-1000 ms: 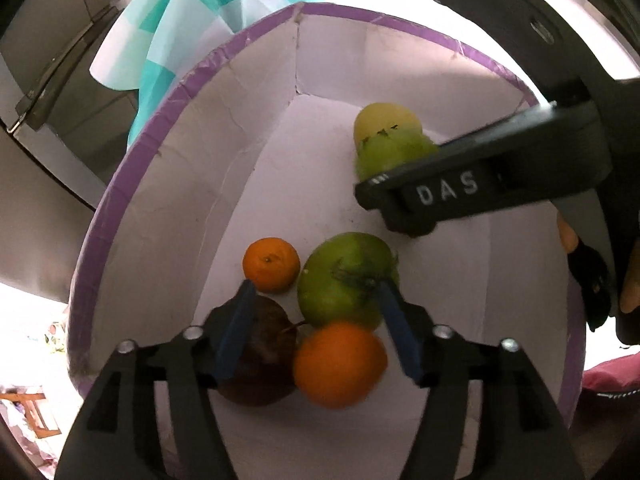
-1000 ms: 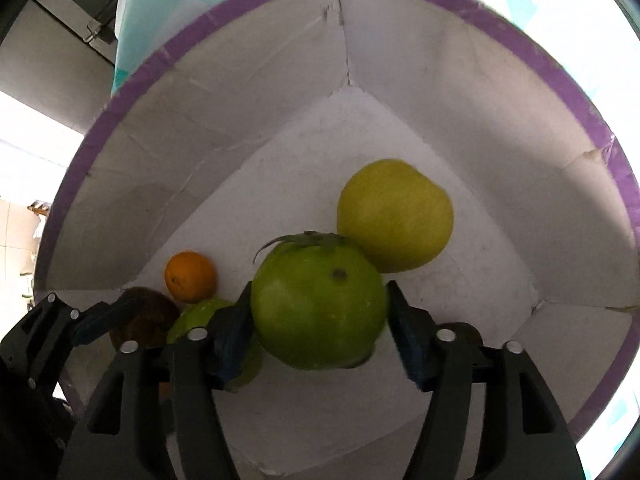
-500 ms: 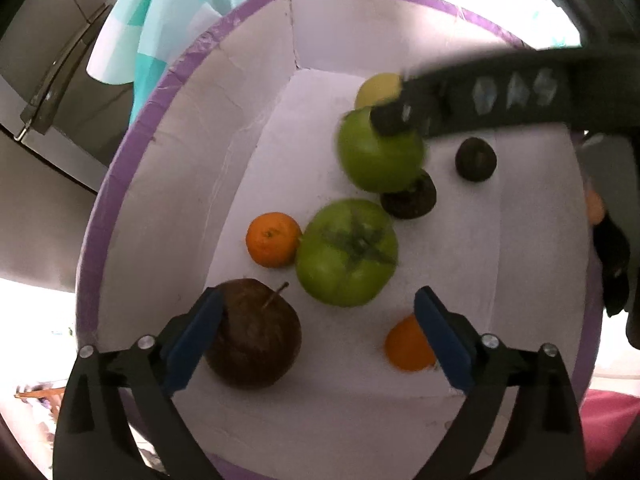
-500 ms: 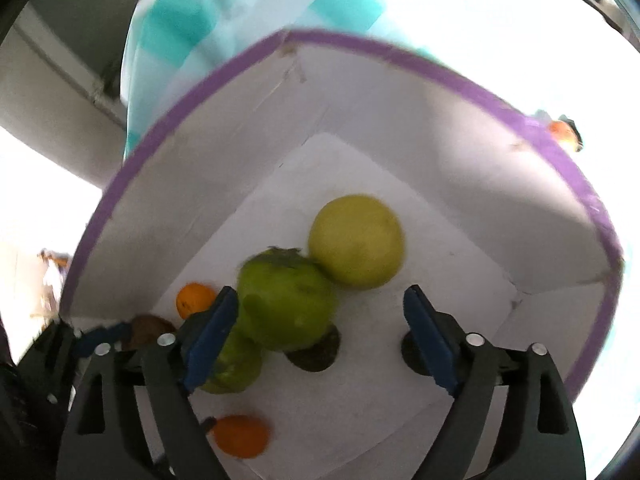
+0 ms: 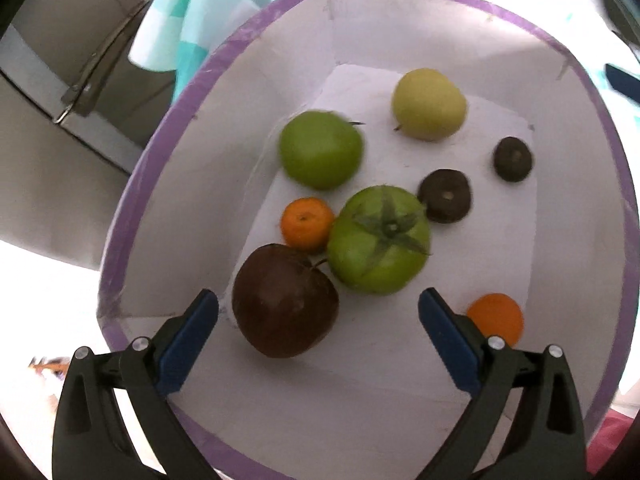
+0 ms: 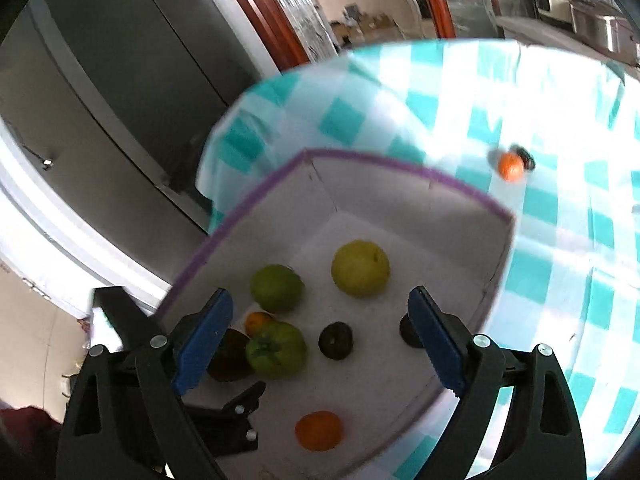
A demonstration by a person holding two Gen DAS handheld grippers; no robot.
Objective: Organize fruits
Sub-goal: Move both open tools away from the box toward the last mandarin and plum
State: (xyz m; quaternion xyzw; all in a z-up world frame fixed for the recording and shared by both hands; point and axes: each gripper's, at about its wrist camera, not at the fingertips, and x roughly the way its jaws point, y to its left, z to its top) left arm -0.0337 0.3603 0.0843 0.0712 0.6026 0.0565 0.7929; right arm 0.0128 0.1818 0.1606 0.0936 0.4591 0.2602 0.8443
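White box, purple-rimmed: eight fruits, including dark apple and green tomato. Left gripper and right gripper: wide, empty. Right view only: orange on checked tablecloth.

bright daylight blows out the tablecloth and edges, fisheye bends the rims, motion blur softens both views.

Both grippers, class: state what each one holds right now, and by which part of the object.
Nothing is held. The left gripper and right gripper are both open above the box, with every fruit lying loose inside.
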